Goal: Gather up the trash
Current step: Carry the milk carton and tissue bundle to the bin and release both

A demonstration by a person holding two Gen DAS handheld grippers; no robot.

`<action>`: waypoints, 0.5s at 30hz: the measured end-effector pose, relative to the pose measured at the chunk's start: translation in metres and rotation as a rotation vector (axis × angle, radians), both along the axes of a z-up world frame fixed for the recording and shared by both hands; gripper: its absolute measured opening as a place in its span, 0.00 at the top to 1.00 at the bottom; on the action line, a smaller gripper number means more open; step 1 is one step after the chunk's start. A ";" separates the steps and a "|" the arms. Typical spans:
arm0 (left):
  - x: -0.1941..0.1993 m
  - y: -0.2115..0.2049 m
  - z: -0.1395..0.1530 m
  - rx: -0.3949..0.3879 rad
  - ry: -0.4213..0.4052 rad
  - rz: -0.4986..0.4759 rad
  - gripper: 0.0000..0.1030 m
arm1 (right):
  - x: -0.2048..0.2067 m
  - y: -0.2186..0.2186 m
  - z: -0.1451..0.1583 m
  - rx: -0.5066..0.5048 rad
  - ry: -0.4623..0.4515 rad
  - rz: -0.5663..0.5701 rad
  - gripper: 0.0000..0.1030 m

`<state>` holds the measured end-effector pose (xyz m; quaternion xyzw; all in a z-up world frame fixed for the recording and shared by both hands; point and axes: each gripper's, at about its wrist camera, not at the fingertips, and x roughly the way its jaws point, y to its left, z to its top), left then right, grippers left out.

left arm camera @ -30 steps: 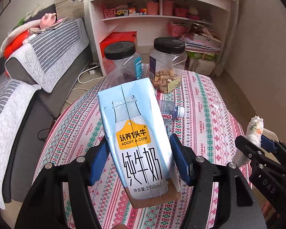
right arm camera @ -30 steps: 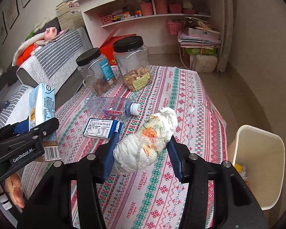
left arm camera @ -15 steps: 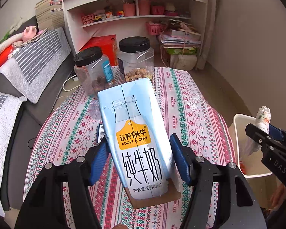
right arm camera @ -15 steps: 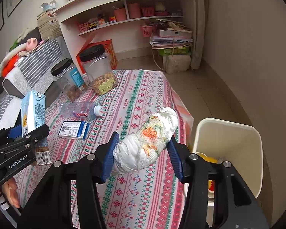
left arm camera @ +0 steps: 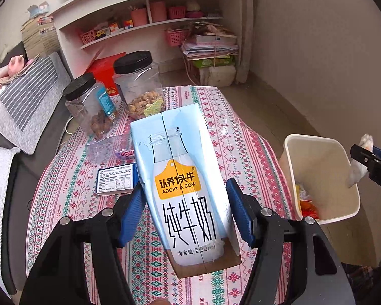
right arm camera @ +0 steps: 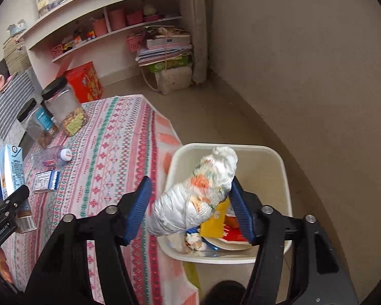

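My left gripper (left arm camera: 185,211) is shut on a light blue milk carton (left arm camera: 180,178) and holds it above the table. My right gripper (right arm camera: 188,198) has its jaws apart; a white crumpled wad with orange stains (right arm camera: 198,195) lies between them, blurred, over the cream trash bin (right arm camera: 279,167). Its left side no longer touches the pad. The bin (left arm camera: 315,152) stands on the floor right of the table and holds yellow and red wrappers (right arm camera: 216,221). A crushed clear bottle (right arm camera: 50,156) and a small blue-and-white box (right arm camera: 45,180) lie on the table.
The table has a patterned red and green cloth (left arm camera: 241,147). Two black-lidded clear jars (left arm camera: 137,84) stand at its far side. A sofa (left arm camera: 17,106) is to the left, white shelves (right arm camera: 109,38) behind, a wall to the right.
Both grippers have swung right toward the bin. My right gripper now sits over the bin and its jaws have opened wider around the wad. The left still holds the carton.
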<state>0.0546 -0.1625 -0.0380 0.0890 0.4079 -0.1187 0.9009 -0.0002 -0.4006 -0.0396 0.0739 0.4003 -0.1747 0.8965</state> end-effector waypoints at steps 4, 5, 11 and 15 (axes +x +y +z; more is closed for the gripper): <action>-0.001 -0.029 -0.003 -0.014 0.016 -0.060 0.40 | -0.020 -0.027 0.008 -0.026 -0.019 -0.090 0.19; -0.001 -0.035 -0.004 -0.021 0.021 -0.074 0.40 | -0.025 -0.034 0.009 -0.023 -0.027 -0.112 0.17; -0.003 -0.092 -0.010 -0.072 0.069 -0.159 0.39 | -0.060 -0.070 0.023 -0.038 -0.082 -0.275 0.09; -0.008 -0.136 -0.004 -0.097 0.074 -0.236 0.39 | -0.079 -0.095 0.026 -0.022 -0.106 -0.379 0.08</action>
